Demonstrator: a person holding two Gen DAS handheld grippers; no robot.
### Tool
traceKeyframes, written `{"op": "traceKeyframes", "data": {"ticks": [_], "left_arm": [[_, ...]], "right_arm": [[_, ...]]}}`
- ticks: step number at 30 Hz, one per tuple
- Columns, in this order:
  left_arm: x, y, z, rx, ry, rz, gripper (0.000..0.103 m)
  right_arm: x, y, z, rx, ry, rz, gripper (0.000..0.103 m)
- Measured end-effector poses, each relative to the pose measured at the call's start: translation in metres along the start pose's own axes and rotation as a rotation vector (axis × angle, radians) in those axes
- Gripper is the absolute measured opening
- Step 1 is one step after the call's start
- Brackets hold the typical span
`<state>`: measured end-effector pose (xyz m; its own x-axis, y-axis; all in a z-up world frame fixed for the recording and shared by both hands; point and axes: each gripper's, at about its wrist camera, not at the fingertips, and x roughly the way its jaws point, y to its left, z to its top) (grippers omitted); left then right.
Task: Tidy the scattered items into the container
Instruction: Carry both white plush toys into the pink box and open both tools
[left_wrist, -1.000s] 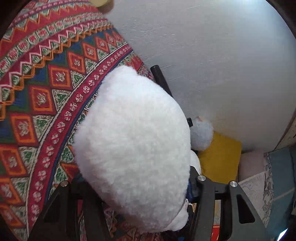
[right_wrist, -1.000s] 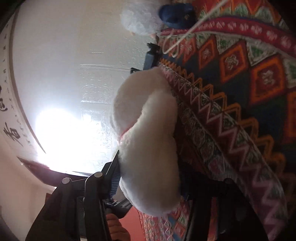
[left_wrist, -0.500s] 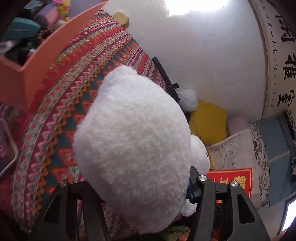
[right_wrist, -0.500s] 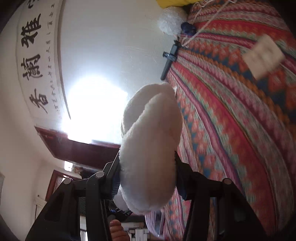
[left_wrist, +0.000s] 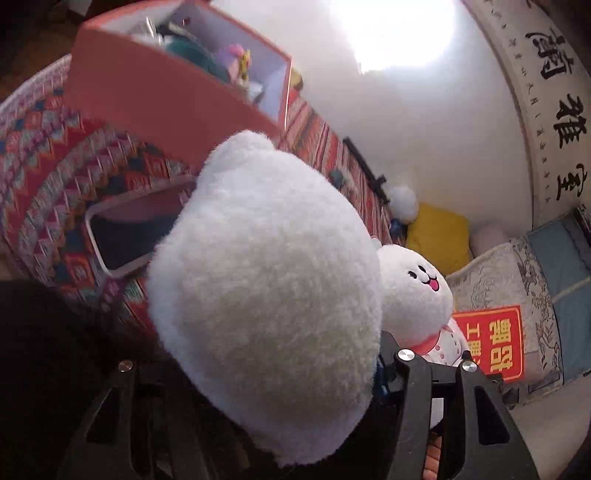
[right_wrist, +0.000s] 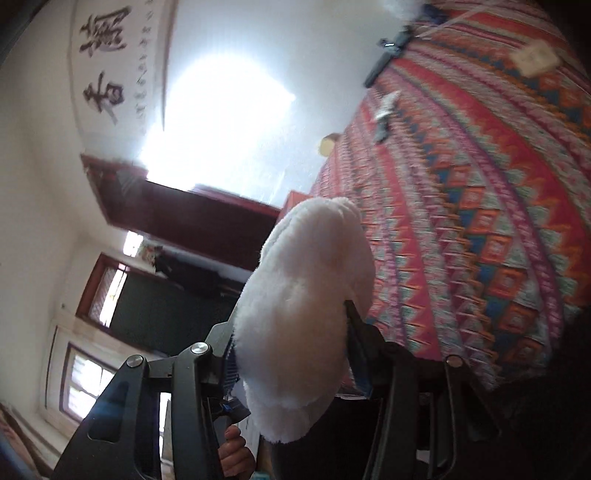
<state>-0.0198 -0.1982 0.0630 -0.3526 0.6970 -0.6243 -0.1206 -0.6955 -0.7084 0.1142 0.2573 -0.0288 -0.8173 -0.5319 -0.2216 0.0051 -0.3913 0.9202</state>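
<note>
Far left on the patterned cloth (left_wrist: 55, 173), a pale-rimmed tray (left_wrist: 110, 236) lies flat, and above it stands the orange box (left_wrist: 166, 99), the container I am filling, already crowded with small toys. My left gripper (left_wrist: 266, 376) points toward it with its jaws about half apart, pressed into the sides of a white plush toy (left_wrist: 266, 280), whose fluffy bulk fills the middle of that view. Further right, the toy's smiling head (left_wrist: 417, 291) and pink collar show past the fur, in front of a yellow cushion (left_wrist: 439, 236) and a red sign (left_wrist: 491, 343). In the right wrist view, a calligraphy scroll (right_wrist: 107, 70) hangs on the wall at left; my right gripper (right_wrist: 291, 354) is likewise about half apart and clamped on another white furry part, a limb or ear by its narrow shape, though I cannot tell which. I judge it to be the same toy, carried two-handed, with my bare fingers (right_wrist: 236, 458) visible below. At far right the cloth carries a dark stick-like object (right_wrist: 384, 59) and a pale card (right_wrist: 535, 59), not yet tidied. I read this as the carrying step: the toy is aloft, near the box but not over its opening. Next I must bring it above the rim, lower it among the contents, and release both grips together.
</note>
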Motion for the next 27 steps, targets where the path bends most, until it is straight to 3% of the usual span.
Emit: {"op": "traceKeyframes", "data": {"ticks": [4,8,11,13,14,15,16,18,19,21,22,24,25,27], "left_arm": [[-0.035,0.005,0.059,0.014,-0.124,-0.026,0.058],[-0.058,0.002,0.156,0.055,-0.240,-0.021,0.060],[-0.056,0.005,0.224,0.066,-0.275,-0.001,0.064],[-0.030,0.025,0.275,0.030,-0.249,0.016,0.075],[-0.006,0.041,0.298,0.008,-0.188,0.024,0.084],[0.025,0.062,0.319,-0.012,-0.101,0.058,0.087],[0.051,0.084,0.331,-0.051,-0.026,0.118,0.087],[0.089,0.138,0.325,-0.211,0.100,0.293,0.085],[0.090,0.149,0.313,-0.213,0.085,0.282,0.085],[0.074,0.143,0.287,-0.114,0.023,0.232,0.086],[0.062,0.132,0.272,-0.032,-0.018,0.252,0.086],[0.039,0.122,0.240,-0.012,-0.086,0.303,0.089],[0.026,0.114,0.225,0.001,-0.137,0.298,0.090],[0.016,0.098,0.199,0.025,-0.154,0.268,0.092]], "right_arm": [[0.060,0.049,0.023,-0.089,0.035,0.080,0.047],[0.135,0.096,0.056,-0.137,0.037,0.187,0.047],[0.195,0.125,0.068,-0.177,0.044,0.231,0.047],[0.243,0.138,0.068,-0.252,0.043,0.193,0.049],[0.268,0.138,0.066,-0.281,0.053,0.167,0.052],[0.300,0.134,0.062,-0.308,0.087,0.127,0.066],[0.333,0.126,0.056,-0.324,0.150,0.069,0.090],[0.388,0.089,0.030,-0.320,0.322,-0.230,0.092],[0.393,0.076,0.018,-0.319,0.366,-0.283,0.092],[0.362,0.081,-0.006,-0.513,0.291,-0.266,0.093],[0.347,0.083,-0.014,-0.564,0.291,-0.252,0.095],[0.308,0.081,-0.026,-0.589,0.290,-0.239,0.098],[0.295,0.080,-0.029,-0.578,0.289,-0.228,0.098],[0.261,0.073,-0.031,-0.549,0.281,-0.215,0.099]]}}
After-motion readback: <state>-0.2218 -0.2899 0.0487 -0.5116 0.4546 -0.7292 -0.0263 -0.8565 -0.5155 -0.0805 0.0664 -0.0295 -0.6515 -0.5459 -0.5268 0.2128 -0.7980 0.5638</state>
